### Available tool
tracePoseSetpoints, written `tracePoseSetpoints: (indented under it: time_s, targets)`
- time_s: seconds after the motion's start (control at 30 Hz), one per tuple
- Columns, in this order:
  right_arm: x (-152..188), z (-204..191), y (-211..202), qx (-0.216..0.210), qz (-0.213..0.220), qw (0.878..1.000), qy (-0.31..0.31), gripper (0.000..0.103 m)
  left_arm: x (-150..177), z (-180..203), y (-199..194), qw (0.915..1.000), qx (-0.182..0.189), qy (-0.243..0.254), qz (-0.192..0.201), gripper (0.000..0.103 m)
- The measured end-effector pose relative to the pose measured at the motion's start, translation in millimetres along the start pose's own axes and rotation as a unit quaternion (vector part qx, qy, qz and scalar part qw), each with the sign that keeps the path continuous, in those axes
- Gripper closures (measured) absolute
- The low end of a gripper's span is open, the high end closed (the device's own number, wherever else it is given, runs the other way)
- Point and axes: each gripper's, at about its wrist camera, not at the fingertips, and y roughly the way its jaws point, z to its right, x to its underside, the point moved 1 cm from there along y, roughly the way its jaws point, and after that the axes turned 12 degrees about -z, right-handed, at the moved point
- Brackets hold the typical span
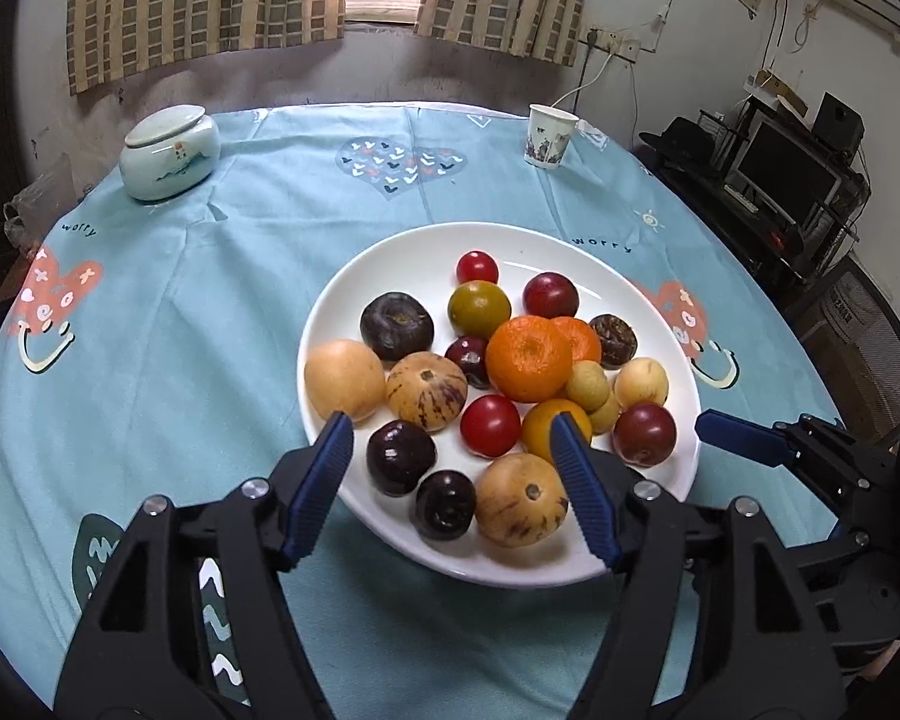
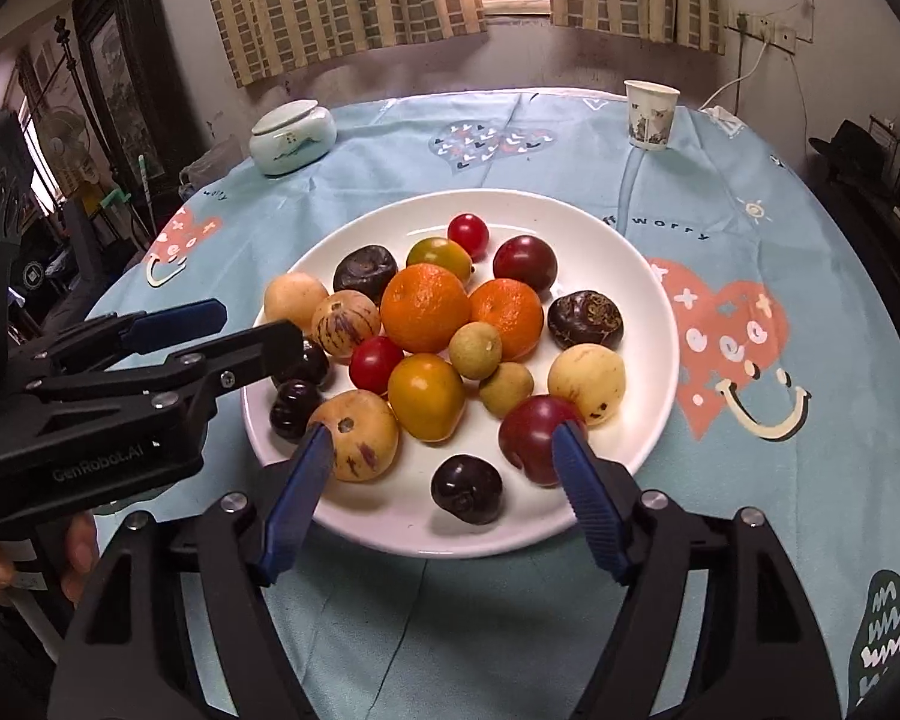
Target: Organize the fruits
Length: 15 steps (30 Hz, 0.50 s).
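the white plate [image 1: 402, 246] sat on the worktop [image 1: 240, 312], which was covered by a light blue printed cloth, and carried all the fruit in one loose heap. at the middle of the plate lay a large orange [image 1: 528, 357], with a smaller orange [image 2: 506, 317] touching it on the side toward the right tongs. toward the plate's far rim sat a small red tomato [image 1: 477, 267], a green-yellow tomato [image 1: 479, 308] and a dark red plum [image 1: 549, 295]. near the plate's front rim lay dark purple fruits [image 1: 399, 457], a striped yellow melon-like fruit [image 1: 521, 501] and another dark red plum [image 1: 644, 434]. the left tongs [image 1: 453, 450] stood open over the plate's near edge, blue pads well apart, no pad pressing on any fruit, though several lay between them in view. the right tongs [image 2: 444, 456] were likewise open over the plate's front rim; one pad overlapped the red plum in the right wrist view, contact not determinable. nothing was gripped by either. beyond the plate, a lidded ceramic jar [image 1: 168, 153] stood at the worktop's far left and a paper cup [image 1: 549, 136] at the far right. a hand [image 2: 6, 564] showed at the left edge of the right wrist view, beneath the left tongs' body.
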Motion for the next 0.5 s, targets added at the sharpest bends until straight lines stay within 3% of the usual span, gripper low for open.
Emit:
tracePoseSetpoints:
  time_s: [0.3,0.43,0.5]
  targets:
    - [1.7,13.8,-5.4,-0.010,0.001,0.999,0.031,0.027,13.1,1.1,-22.5,0.9998,0.013,-0.001,0.013,0.027]
    - [6.1,13.5,-7.6,-0.008,0.000,0.999,0.033,0.027,22.5,4.4,-31.9,0.9998,-0.001,-0.010,0.017,0.013]
    - [9.1,12.9,-10.2,0.003,0.002,0.999,0.033,0.027,28.4,6.7,-37.4,0.9996,-0.016,-0.012,0.021,0.012]
